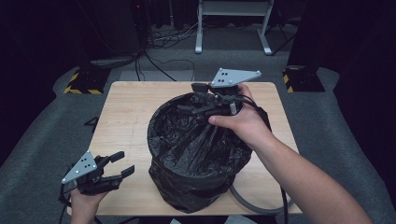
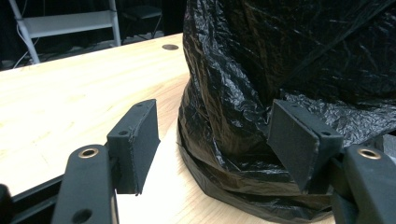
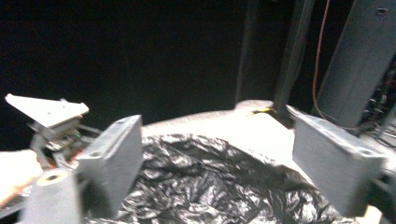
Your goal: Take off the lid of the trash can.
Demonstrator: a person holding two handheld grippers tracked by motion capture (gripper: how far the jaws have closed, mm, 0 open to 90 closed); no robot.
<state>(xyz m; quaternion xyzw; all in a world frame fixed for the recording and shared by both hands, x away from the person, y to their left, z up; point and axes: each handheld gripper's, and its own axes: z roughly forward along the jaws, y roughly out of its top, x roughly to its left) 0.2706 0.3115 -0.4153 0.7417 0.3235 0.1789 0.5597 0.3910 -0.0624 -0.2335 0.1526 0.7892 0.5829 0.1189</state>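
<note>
Black plastic, crinkled and glossy, makes up the bin bag that lines a round bin in the middle of the wooden table in the high view. The right gripper hangs over the bag's far rim with the person's right hand around it; whether its jaws touch the plastic cannot be made out there. The left gripper sits at the table's near left corner, well apart from the bag, its jaws spread with nothing between them.

From the left gripper view, the left gripper points at the lower side of the bin bag; its two black jaws stand wide, one over bare table, the other in front of the plastic.

Seen in the right gripper view, the right gripper has its jaws wide apart above the crumpled bin bag, no plastic pinched between them.
</note>
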